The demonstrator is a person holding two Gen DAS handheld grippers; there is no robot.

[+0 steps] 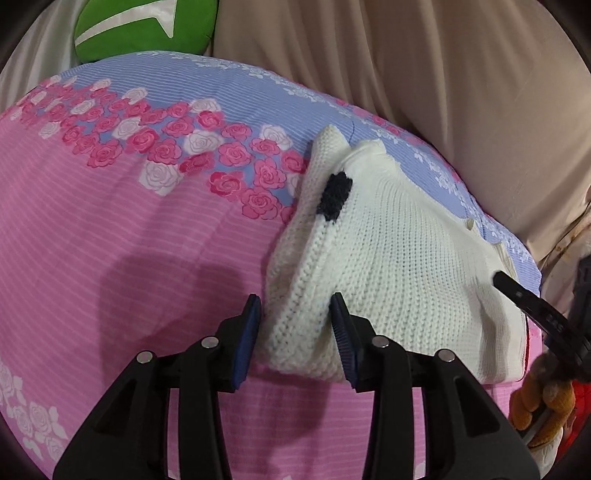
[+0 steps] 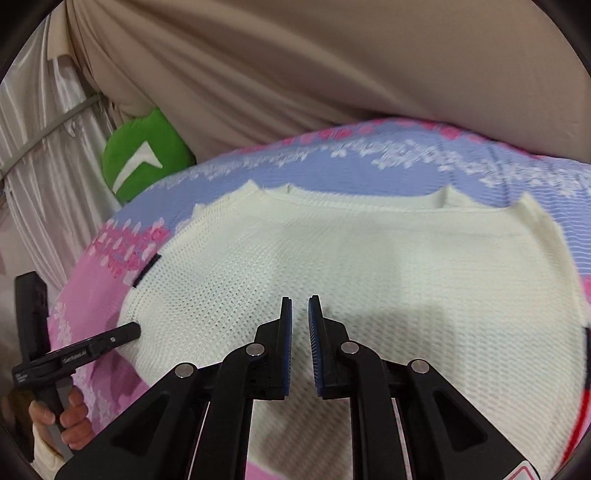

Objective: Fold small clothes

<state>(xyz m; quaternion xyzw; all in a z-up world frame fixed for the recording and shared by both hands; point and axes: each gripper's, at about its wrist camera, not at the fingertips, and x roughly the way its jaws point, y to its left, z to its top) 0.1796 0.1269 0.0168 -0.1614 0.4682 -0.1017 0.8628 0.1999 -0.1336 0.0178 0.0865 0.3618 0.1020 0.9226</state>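
From my left claw's view, far left is the pink stretch of the bedsheet (image 1: 110, 229), striped, with a band of pink and white roses running across into a blue border. Up top a green cushion (image 1: 144, 27) with a white arrow mark pokes out against the beige curtain (image 1: 443, 74). Moving right, here's the white knit sweater (image 1: 388, 258), lying partly folded on the sheet, a small dark patch on its ribbed fold. My left claw (image 1: 295, 317) straddles the near ribbed edge of that fold, jaws parted; the knit sits between the blue pads but they don't look pressed on it, so I'm not gripping. At the right edge a black finger of my other claw rests over the sweater's far side.

Now my right claw's view: at left, my left hand (image 2: 70, 417) grips its handle beside the sheet. The sweater (image 2: 369, 258) spreads flat across the middle, neckline toward the curtain. My right claw (image 2: 300, 314) hovers over the knit, jaws only a narrow slit apart, nothing between them. Some blur smears the sheet's pattern at right.
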